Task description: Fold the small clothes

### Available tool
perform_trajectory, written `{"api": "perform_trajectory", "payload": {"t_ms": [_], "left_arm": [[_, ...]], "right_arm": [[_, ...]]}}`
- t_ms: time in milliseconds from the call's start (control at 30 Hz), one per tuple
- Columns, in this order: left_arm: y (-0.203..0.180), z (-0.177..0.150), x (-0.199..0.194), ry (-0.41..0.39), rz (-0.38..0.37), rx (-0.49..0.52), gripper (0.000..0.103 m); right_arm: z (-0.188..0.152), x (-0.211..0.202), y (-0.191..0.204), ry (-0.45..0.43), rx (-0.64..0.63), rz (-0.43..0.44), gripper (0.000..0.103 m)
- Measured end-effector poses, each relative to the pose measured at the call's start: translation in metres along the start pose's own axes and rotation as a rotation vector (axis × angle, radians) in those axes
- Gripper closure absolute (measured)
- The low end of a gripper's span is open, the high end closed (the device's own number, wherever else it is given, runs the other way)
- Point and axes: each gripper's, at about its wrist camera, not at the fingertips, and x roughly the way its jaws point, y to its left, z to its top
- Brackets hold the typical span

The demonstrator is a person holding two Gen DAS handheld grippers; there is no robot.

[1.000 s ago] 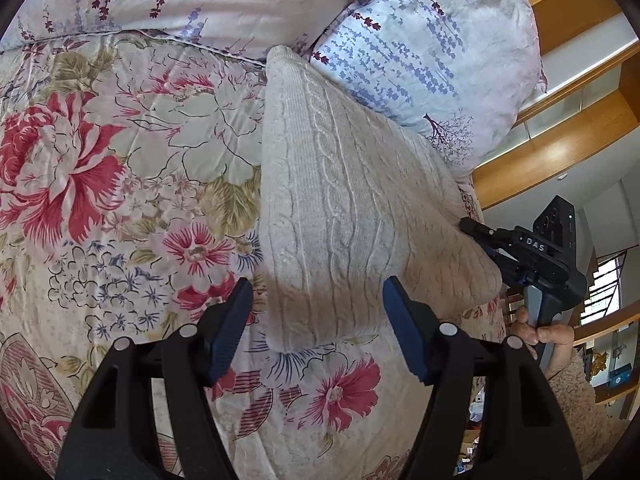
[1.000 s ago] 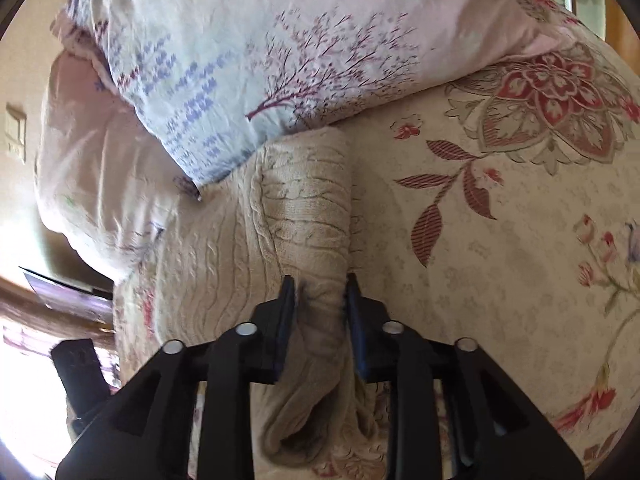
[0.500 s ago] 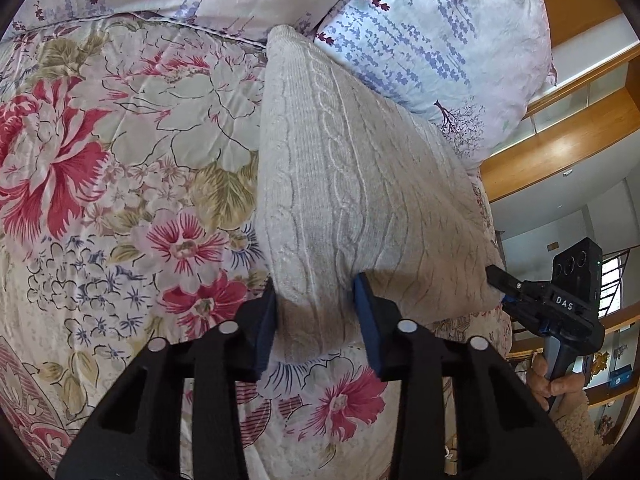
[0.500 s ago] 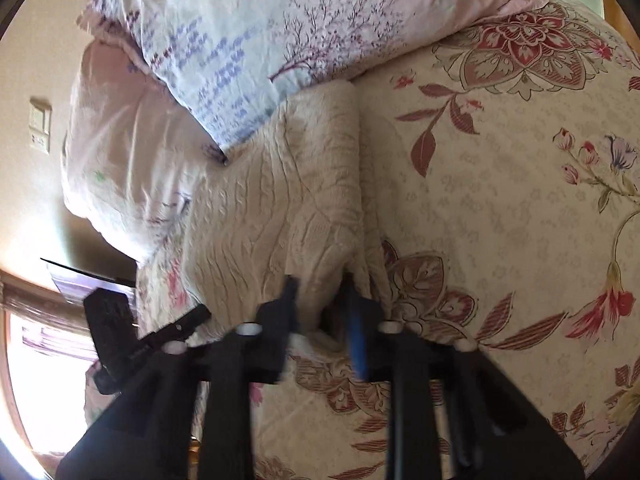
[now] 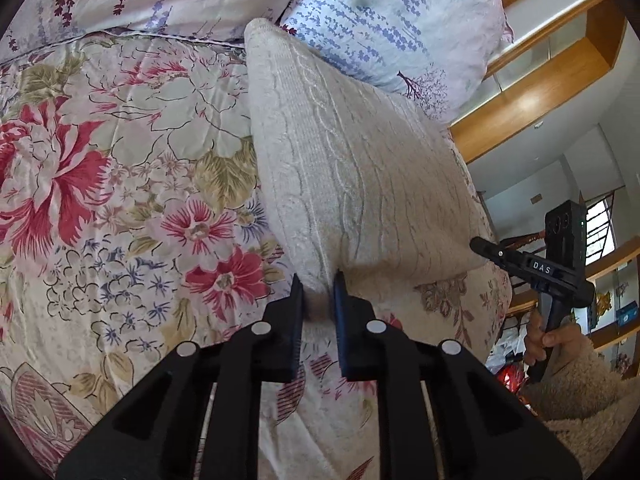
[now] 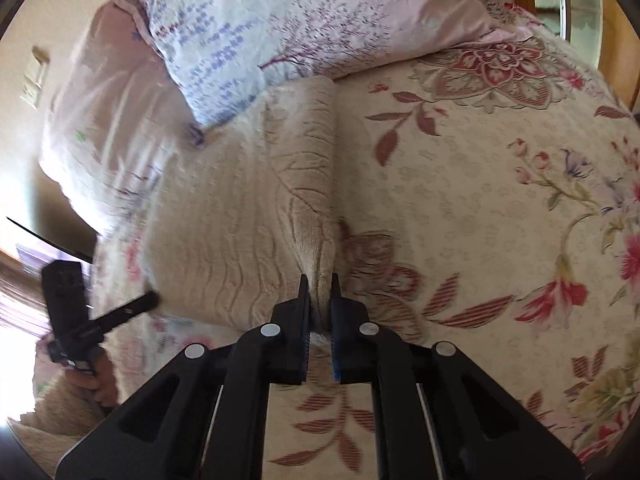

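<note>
Sweater, cream cable-knit and folded into a long panel, lies on the floral bed with its far end against a pillow. From the left wrist, the left tool pinches its near corner. From the right wrist, the right tool clamps another near corner, where the knit bunches into a ridge.

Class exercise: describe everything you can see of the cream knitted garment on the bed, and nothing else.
The cream knitted garment looks like soft cable-knit wool, with raised braided columns. It lies folded on the floral quilt, its far end against the lavender-print pillow. The left tool is shut on one near corner and the right tool on the other, bunching the knit there.
</note>
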Motion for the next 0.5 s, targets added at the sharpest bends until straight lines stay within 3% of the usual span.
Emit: {"api": "perform_trajectory", "payload": {"t_ms": [233, 300, 367, 433, 500], "left_arm": [[-0.002, 0.001, 0.003, 0.0, 0.044, 0.055, 0.086], [-0.003, 0.0, 0.0, -0.008, 0.045, 0.035, 0.076], [-0.003, 0.0, -0.003, -0.016, 0.045, 0.011, 0.061], [-0.001, 0.001, -0.01, -0.034, 0.027, -0.016, 0.042], [0.003, 0.006, -0.017, -0.071, 0.003, -0.06, 0.037]], "right_arm": [[0.002, 0.013, -0.004, 0.002, -0.025, -0.022, 0.093], [0.003, 0.009, -0.007, 0.012, -0.02, 0.013, 0.084], [0.007, 0.001, -0.01, 0.002, 0.004, 0.046, 0.058], [0.014, -0.008, -0.014, -0.034, 0.034, 0.078, 0.046], [0.03, -0.012, -0.02, -0.073, 0.089, 0.118, 0.041]]}}
